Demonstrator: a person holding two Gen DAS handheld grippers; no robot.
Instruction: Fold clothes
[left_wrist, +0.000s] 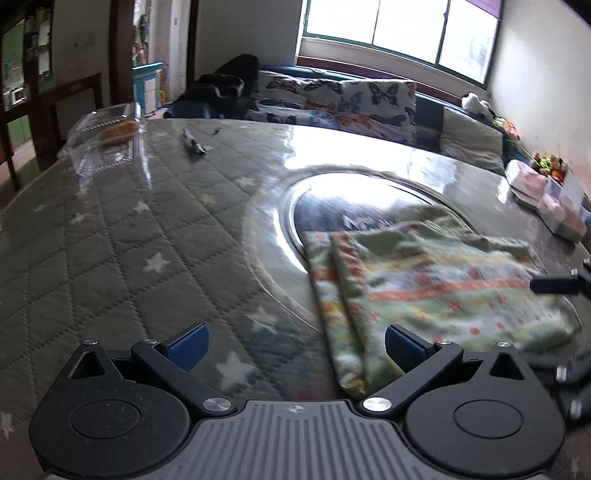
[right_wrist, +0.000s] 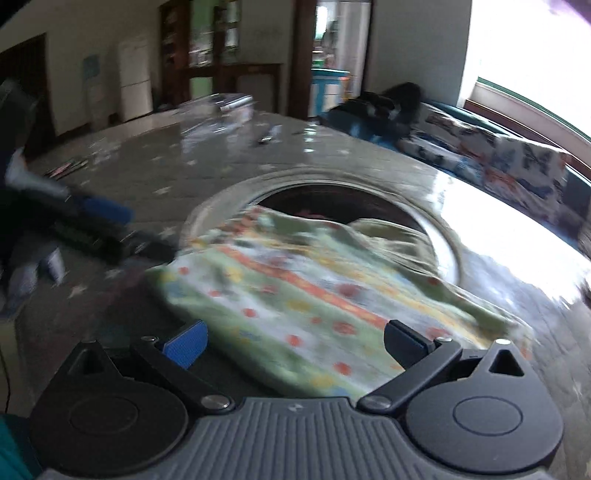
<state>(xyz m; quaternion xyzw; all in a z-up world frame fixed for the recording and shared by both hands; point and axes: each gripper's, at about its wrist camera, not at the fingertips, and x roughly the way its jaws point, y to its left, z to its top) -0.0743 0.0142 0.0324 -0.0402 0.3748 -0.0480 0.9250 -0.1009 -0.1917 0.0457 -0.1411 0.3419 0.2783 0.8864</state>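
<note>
Quilted table (left_wrist: 129, 240), patterned garment (left_wrist: 424, 288), plastic box (left_wrist: 107, 136)

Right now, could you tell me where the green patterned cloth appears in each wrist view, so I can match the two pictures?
Left wrist view: the green patterned cloth lies right of centre, reaching down to the right finger.
Right wrist view: the green patterned cloth fills the centre, just ahead of the open fingers.
Shared landmark: the round glass inset in the table, under the cloth's far edge.
</note>
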